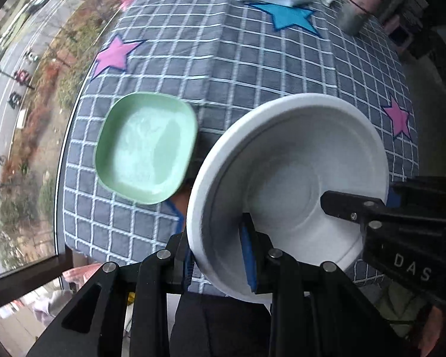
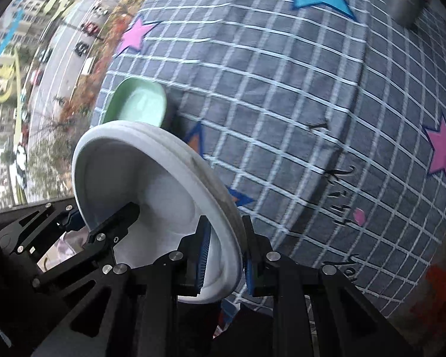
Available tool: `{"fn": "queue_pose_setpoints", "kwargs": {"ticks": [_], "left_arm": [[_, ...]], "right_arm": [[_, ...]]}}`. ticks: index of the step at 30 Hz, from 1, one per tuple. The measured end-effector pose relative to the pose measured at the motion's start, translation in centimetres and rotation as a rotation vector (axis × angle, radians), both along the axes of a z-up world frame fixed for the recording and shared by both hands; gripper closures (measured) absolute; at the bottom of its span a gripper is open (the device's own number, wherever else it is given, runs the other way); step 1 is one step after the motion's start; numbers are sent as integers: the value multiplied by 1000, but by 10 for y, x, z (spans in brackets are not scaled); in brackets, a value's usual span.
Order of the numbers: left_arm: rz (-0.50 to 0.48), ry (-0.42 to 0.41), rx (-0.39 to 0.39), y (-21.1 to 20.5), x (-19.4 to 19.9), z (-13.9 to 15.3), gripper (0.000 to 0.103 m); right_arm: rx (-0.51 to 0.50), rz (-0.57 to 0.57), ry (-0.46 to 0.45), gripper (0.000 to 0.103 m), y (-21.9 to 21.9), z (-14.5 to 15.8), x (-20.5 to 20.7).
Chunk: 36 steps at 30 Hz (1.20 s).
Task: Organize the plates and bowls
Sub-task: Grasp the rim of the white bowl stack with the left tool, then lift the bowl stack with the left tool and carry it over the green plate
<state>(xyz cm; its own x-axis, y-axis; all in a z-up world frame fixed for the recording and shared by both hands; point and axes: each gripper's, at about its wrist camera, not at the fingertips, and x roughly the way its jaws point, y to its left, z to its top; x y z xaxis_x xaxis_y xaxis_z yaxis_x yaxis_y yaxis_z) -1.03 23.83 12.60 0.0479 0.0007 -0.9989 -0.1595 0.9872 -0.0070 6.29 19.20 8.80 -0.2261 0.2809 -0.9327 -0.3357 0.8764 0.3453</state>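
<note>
left gripper (image 1: 220,255): closed on the white bowl's (image 1: 294,184) near rim
right gripper (image 2: 224,255): pinching the opposite rim
white bowl: held tilted above the checked tablecloth (image 1: 238,68)
green plate (image 1: 147,147): flat on cloth, beside the bowl

A home dining spot high in a building is suggested: a table is covered by a grey checked tablecloth (image 1: 252,59) with star patches, set against a large window (image 1: 23,89) through which a street and trees are seen far below.
</note>
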Motion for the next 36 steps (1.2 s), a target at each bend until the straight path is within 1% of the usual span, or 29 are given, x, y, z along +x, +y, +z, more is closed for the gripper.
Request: {"fn": "queue_pose_setpoints", "kwargs": {"ticks": [3, 6, 14, 19, 25, 36], "left_arm": [[-12, 0, -15, 17, -3, 0, 73], [-38, 12, -27, 34, -1, -4, 73], [-57, 15, -53, 99, 2, -9, 73], [-68, 20, -71, 122, 2, -15, 72], [-86, 22, -92, 135, 6, -19, 72], [-95, 27, -115, 147, 14, -23, 72]], "right_arm": [[-14, 9, 12, 81, 13, 5, -5], [-35, -13, 36, 81, 27, 4, -10], [-67, -25, 54, 81, 96, -5, -8], [-89, -36, 63, 81, 121, -10, -9], [-116, -47, 72, 81, 139, -14, -7], [-135, -73, 88, 81, 149, -14, 0]]}}
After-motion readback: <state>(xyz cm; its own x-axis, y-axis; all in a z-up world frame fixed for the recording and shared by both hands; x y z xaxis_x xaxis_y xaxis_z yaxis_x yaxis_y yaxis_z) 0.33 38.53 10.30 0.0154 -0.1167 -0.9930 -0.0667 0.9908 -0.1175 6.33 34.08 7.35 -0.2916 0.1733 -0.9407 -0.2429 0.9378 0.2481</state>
